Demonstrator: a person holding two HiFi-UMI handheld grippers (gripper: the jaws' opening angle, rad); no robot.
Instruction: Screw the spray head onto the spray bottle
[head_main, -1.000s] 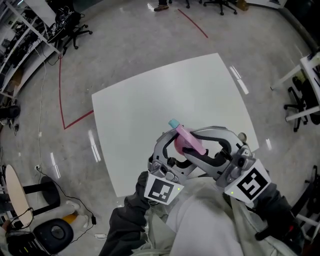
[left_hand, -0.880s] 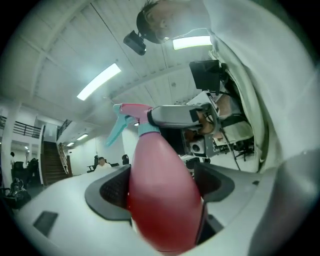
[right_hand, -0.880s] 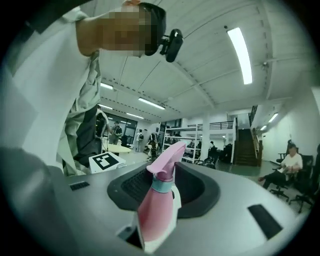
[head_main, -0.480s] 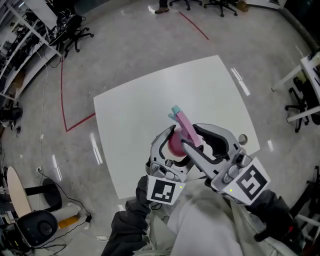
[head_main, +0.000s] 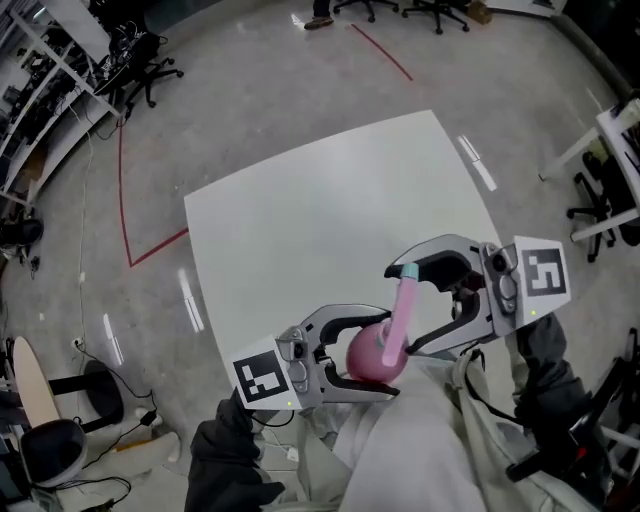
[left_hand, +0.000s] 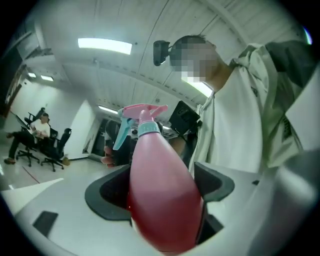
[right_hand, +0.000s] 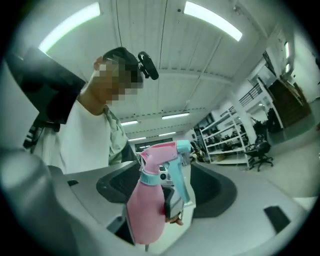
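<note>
Your left gripper (left_hand: 161, 194) is clamped on the bottle (head_main: 372, 358). Its dark fingers (left_hand: 107, 197) press the round belly from both sides. Your right gripper (right_hand: 167, 192) has just been opening, and its fingers (right_hand: 217, 192) stand wide apart. The spray head (right_hand: 167, 150) and the bottle's neck sit between them, clear of both pads.

You hold both grippers roughly level, close to your chest, pointing toward each other above the near edge of the table (head_main: 320, 220). The bottle rises at a slant from your left fingers, so its head end reaches in among your right ones.

The bottle is smooth, glossy pink plastic and pear-shaped. A teal collar joins it to the pink head, which sits on the neck and carries a teal trigger and nozzle tip. The grippers have grey shells with curved, matte black pads. The table is plain white.
</note>
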